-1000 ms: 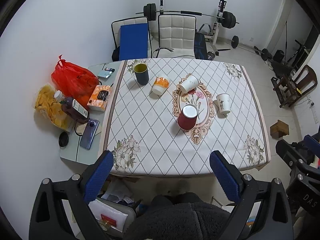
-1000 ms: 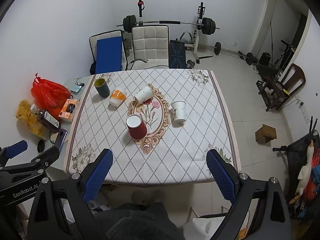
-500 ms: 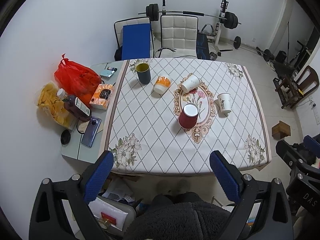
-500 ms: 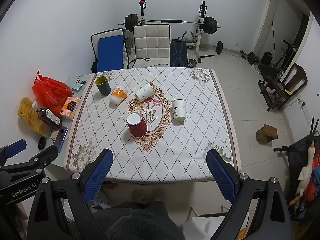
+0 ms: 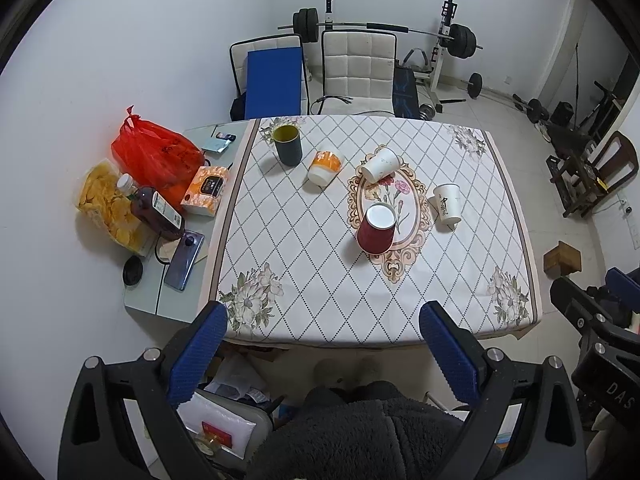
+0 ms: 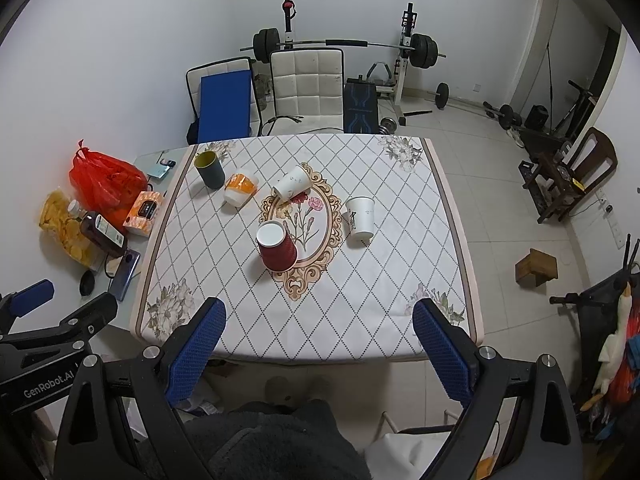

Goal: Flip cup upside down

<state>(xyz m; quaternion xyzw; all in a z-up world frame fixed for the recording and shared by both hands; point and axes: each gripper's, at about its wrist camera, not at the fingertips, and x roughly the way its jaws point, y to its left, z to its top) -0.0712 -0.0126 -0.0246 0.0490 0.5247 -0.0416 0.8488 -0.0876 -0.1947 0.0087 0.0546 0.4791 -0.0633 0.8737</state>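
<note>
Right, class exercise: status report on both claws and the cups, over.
Left claw open, empty, short of table. Right claw likewise. Dark green cup upright, mouth up; red cup base up. Nothing blocking approach.

**Both wrist cameras look down from high above the near edge**

Each view faces forward over the table (image 5: pixel 360 280) toward the far wall's barbell rack (image 6: pixel 344 44). The left view sits leftward; both share the whole tablecloth and chairs.
</note>
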